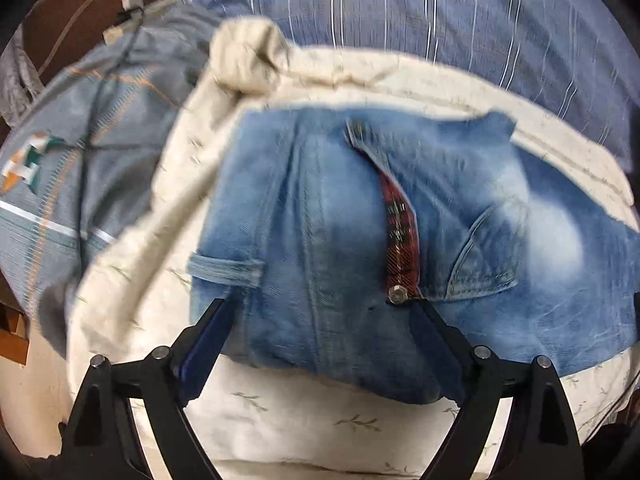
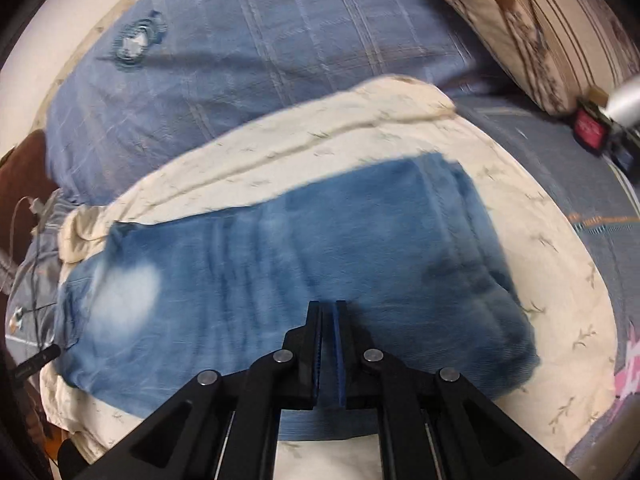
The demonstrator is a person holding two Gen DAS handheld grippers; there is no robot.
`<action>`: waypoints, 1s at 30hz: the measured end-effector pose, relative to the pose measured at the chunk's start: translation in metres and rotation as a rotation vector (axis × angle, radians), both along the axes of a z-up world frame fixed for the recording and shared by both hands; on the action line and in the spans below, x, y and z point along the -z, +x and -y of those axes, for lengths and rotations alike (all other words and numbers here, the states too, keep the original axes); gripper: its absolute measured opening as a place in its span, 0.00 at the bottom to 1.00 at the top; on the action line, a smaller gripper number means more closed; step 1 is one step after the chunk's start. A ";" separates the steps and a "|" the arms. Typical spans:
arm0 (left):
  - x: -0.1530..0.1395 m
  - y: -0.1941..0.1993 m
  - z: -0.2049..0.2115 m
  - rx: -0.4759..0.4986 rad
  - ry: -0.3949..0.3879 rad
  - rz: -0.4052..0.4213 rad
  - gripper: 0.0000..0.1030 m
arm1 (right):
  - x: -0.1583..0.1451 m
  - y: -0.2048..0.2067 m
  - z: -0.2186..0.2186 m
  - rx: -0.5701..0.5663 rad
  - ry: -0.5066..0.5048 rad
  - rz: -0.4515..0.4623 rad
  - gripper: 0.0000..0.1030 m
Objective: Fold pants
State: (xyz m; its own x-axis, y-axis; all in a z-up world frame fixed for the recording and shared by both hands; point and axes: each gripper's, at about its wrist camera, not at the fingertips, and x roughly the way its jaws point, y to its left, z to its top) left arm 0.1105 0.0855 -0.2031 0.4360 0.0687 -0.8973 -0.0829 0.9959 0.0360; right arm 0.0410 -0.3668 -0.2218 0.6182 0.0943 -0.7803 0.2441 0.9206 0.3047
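The pants are faded blue jeans (image 1: 328, 240), lying folded on a cream cloth (image 1: 152, 248). In the left wrist view I see the waist end with its open fly, red plaid lining and metal button (image 1: 397, 293). My left gripper (image 1: 320, 304) is open, its jaws spread wide over the waist end. In the right wrist view the jeans (image 2: 280, 264) stretch across the cream cloth (image 2: 540, 248). My right gripper (image 2: 329, 312) is shut just above the denim near its front edge; whether it pinches any fabric is unclear.
A blue striped bedsheet (image 1: 420, 12) lies beyond the cloth. A grey-blue patterned pillow (image 1: 72, 152) with a thin cable sits at the left. A beige patterned pillow (image 2: 540, 20) and small dark items (image 2: 592, 128) lie at the right.
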 end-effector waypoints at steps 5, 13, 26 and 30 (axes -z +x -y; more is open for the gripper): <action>0.015 0.005 -0.011 -0.068 -0.067 -0.027 1.00 | 0.006 0.000 0.002 -0.036 0.014 0.002 0.08; 0.015 0.003 -0.014 -0.095 -0.091 -0.095 1.00 | -0.012 -0.020 0.026 -0.028 0.205 0.129 0.08; -0.062 -0.031 0.150 0.330 0.011 0.080 1.00 | 0.002 -0.117 0.138 0.233 0.671 0.434 0.80; -0.055 -0.031 0.199 0.428 0.031 0.082 1.00 | 0.018 -0.108 0.140 0.185 0.721 0.328 0.78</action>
